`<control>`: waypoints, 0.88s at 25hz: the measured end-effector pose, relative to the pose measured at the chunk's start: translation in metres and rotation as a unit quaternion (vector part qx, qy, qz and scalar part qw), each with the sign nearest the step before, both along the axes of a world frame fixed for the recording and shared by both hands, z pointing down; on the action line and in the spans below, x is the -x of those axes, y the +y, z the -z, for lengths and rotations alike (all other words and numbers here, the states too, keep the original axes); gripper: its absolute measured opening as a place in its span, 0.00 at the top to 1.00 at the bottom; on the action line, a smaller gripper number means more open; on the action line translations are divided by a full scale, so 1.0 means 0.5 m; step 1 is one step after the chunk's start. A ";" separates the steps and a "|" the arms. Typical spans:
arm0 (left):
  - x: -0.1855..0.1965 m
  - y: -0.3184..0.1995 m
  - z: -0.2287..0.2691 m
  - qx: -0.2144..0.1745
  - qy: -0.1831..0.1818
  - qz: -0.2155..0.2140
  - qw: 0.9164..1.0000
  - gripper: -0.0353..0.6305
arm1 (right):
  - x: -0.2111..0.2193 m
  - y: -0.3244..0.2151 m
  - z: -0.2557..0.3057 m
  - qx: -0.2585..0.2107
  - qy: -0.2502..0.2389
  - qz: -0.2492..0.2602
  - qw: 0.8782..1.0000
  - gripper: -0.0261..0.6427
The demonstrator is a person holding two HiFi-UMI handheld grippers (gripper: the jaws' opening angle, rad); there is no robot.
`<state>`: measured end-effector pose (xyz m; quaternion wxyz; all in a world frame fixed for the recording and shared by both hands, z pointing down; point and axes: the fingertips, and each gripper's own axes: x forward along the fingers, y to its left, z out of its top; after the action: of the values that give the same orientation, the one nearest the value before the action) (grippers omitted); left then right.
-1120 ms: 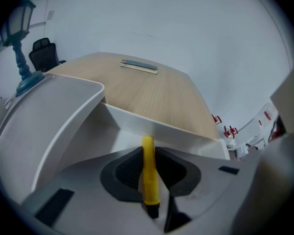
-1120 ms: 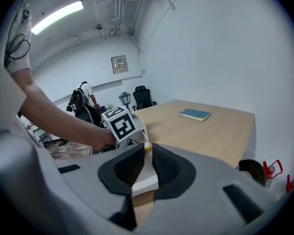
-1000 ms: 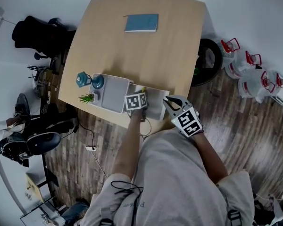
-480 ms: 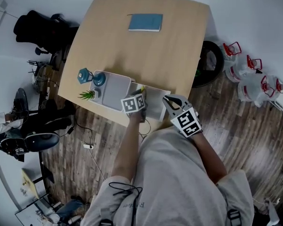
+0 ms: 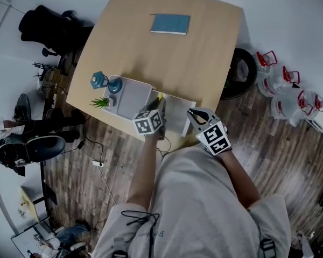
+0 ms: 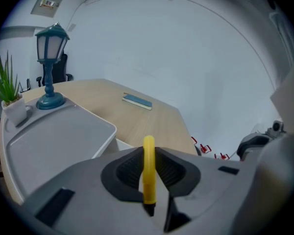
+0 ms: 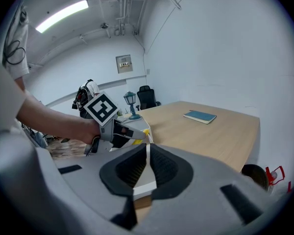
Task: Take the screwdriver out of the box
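Note:
The yellow-handled screwdriver [image 6: 148,170] stands upright between the jaws of my left gripper [image 6: 149,153], which is shut on it. In the head view the left gripper [image 5: 157,107] holds the screwdriver [image 5: 159,98] over the left end of the white box [image 5: 177,114], near the table's front edge. My right gripper [image 5: 192,113] is at the box's right end. Its jaws [image 7: 147,153] are shut on the thin white wall of the box [image 7: 144,182]. The right gripper view also shows the left gripper [image 7: 137,135] with the screwdriver [image 7: 138,141] in it.
A grey tray [image 5: 130,98] lies left of the box, with a teal lamp [image 5: 113,85] and a small potted plant [image 5: 100,102] at its far-left side. A blue book [image 5: 170,23] lies at the far side of the wooden table [image 5: 167,58]. Chairs and bottles stand on the floor around it.
My left gripper has moved up and slightly left, and the yellow screwdriver now shows above the box's left end. The right gripper has stayed on the box wall.

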<state>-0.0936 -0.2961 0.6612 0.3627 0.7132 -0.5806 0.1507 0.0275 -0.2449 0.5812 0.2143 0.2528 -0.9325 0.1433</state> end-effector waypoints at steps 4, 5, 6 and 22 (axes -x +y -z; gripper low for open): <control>0.009 0.002 0.062 -0.040 -0.008 0.008 0.999 0.85 | 0.000 0.014 -0.002 0.001 0.004 0.006 1.000 0.92; 0.009 0.003 0.074 -0.049 -0.007 0.009 0.999 0.85 | -0.001 0.018 -0.002 0.001 0.005 0.007 1.000 0.92; 0.007 0.003 0.086 -0.058 -0.005 0.008 0.998 0.85 | -0.001 0.020 -0.002 0.001 0.006 0.007 1.000 0.92; 0.001 0.086 0.249 -0.188 0.035 -0.010 0.982 0.85 | -0.024 0.085 0.011 0.011 -0.008 -0.040 0.999 0.92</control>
<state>-0.0939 -0.2533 0.5366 0.2407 0.7791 -0.5786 0.0179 0.0397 -0.2024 0.5758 0.2033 0.2865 -0.9217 0.1643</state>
